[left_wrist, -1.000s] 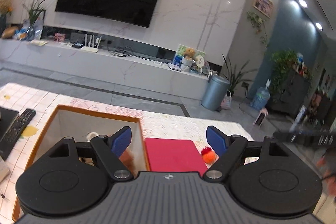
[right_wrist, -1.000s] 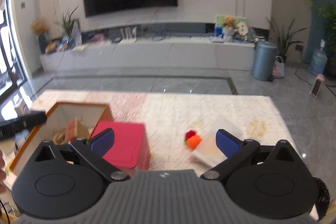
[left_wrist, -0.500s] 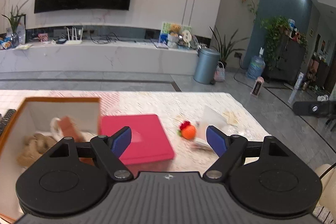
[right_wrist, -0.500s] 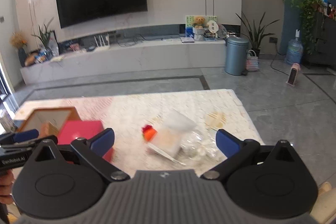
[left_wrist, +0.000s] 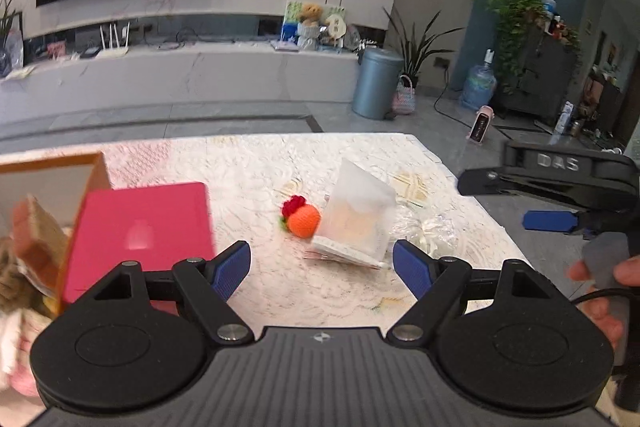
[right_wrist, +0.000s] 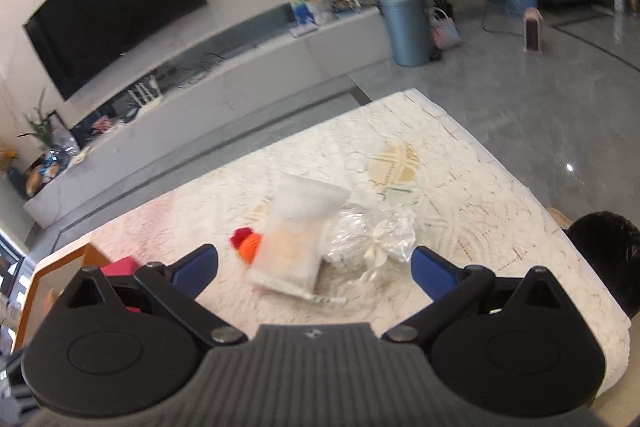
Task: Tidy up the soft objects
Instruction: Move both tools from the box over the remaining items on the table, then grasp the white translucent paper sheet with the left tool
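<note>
An orange knitted ball with a red tuft [left_wrist: 303,219] lies on the white patterned table, also in the right wrist view [right_wrist: 248,245]. Beside it stands a frosted white pouch [left_wrist: 358,215] [right_wrist: 298,235], and right of that a crumpled clear plastic bag [left_wrist: 430,229] [right_wrist: 370,237]. An orange-rimmed box [left_wrist: 48,167] at the left holds plush items [left_wrist: 24,267]; a pink lid [left_wrist: 140,235] leans beside it. My left gripper [left_wrist: 322,267] is open and empty, short of the ball. My right gripper [right_wrist: 314,269] is open and empty, short of the pouch; it also shows in the left wrist view [left_wrist: 550,219].
The table's right edge [right_wrist: 532,195] drops to a grey tiled floor. A dark chair back [right_wrist: 608,251] stands at the table's right side. Behind are a TV wall, a low white console and a blue-grey bin [left_wrist: 376,87].
Both views have swung right, from the box towards the ball and pouch. The right gripper has moved closer to the pouch and tilted. Both grippers stay open.
</note>
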Tool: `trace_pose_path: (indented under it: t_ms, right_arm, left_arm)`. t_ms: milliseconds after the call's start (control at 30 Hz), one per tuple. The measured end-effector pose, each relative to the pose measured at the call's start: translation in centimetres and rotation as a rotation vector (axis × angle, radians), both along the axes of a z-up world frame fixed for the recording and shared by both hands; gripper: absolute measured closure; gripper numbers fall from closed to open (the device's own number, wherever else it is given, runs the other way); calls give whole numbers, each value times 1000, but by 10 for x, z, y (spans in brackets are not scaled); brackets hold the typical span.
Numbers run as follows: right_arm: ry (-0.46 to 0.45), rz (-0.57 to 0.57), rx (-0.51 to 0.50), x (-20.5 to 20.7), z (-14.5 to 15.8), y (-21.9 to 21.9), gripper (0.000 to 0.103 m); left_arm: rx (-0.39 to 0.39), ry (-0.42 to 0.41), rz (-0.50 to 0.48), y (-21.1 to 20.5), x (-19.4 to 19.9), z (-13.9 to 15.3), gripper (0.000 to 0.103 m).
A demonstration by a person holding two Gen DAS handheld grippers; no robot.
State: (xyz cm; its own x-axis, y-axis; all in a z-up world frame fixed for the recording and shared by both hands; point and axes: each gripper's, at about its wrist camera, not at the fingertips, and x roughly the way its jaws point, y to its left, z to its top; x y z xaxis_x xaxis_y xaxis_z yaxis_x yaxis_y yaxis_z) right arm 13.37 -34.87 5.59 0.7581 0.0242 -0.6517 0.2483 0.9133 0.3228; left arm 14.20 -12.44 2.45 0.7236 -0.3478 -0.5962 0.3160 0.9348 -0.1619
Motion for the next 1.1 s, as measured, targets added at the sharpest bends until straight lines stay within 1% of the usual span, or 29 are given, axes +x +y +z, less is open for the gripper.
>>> trace_pose_path:
  t_ms: [67,167,267,333,367,433,467,533,600,667,733,833,900,967,1000,1033,1067,1100]
  right_arm:
    - [6,9,-19,13,-5,-5,2]
    - [8,-19,-55,20,-20,-14,2]
    - [70,-34,-94,15,-48,-23,2]
    - [106,-62,-71,14,-60,-35,3]
    - [102,-81,-41,11,-61,-43,3]
    - [55,-108,16,6,-59,-57,3]
    - [30,-120,35,2,-57,-63,3]
    - [10,-152,54,-3,-56,-71,2]
    - [23,-164,103,-6,-61,-78,3]
    - [23,-153,143,-5,-65,-83,3]
    - [33,-158,137,-4,-68,-85,2]
    - [54,-177,82,-1,-70,-87,2]
    - [59,-179,72,0,-73,-91,3]
    - [63,-183,79,0,-77,-95,2]
    - [67,-185,88,1,-79,-97,2]
    - [74,-186,96,2,-82,-99,2]
    - [80,-186,103,3,-84,-100,2]
    - [83,-186,109,4,-85,-101,2]
  left_arm:
    - [6,13,-24,-14,5,-5,8]
    - [49,15,-22,-33,12,-15,8]
    - [96,-7,-26,-50,20,-27,8]
    - [103,-21,-38,-59,26,-36,8]
    - [103,-26,-46,-63,30,-42,8]
    - [116,-32,-61,-71,34,-53,8]
    - [133,-28,-60,-75,37,-59,8]
    - [140,-53,-46,-79,38,-68,8]
    - [146,-87,-87,-84,39,-74,8]
    - [172,-108,-132,-90,40,-81,8]
    - [220,-122,-158,-102,43,-89,8]
    - [290,-138,-146,-116,49,-100,8]
    - [310,-128,-146,-124,58,-104,8]
    - [309,-119,-122,-125,66,-108,9]
    - [295,-117,-103,-124,68,-108,17]
    - [270,-118,-82,-121,70,-108,35]
    - [247,-116,-65,-118,71,-108,44]
    - [225,-106,-58,-114,71,-108,59]
